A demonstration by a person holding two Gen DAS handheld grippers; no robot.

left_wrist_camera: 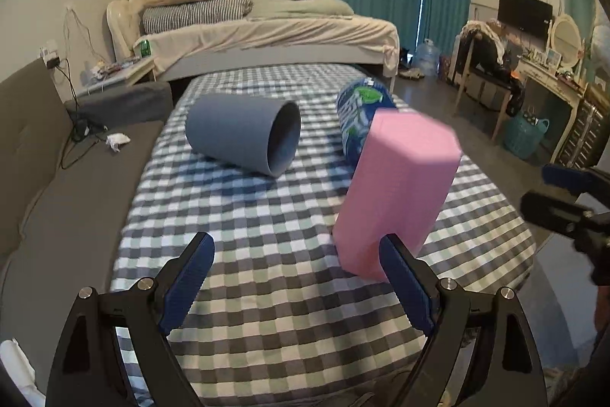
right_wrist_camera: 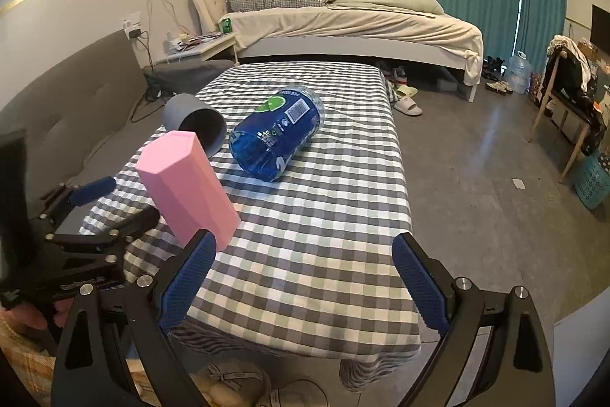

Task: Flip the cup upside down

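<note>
A grey cup (left_wrist_camera: pixel 244 136) lies on its side on the checked tablecloth (left_wrist_camera: pixel 267 292), its mouth facing right toward me; it also shows in the right wrist view (right_wrist_camera: pixel 196 126) partly behind the pink block. My left gripper (left_wrist_camera: pixel 297 273) is open and empty, hovering above the near table, well short of the cup. My right gripper (right_wrist_camera: pixel 301 273) is open and empty over the table's near edge. The left gripper also shows at the left of the right wrist view (right_wrist_camera: pixel 110 205), and the right gripper at the right edge of the left wrist view (left_wrist_camera: pixel 549 191).
A pink hexagonal block (left_wrist_camera: pixel 396 189) stands upright near the front, also in the right wrist view (right_wrist_camera: pixel 187 189). A blue plastic bottle (right_wrist_camera: pixel 276 138) lies on its side mid-table. A grey sofa (left_wrist_camera: pixel 57 178) runs along the left, a bed (right_wrist_camera: pixel 343 25) behind.
</note>
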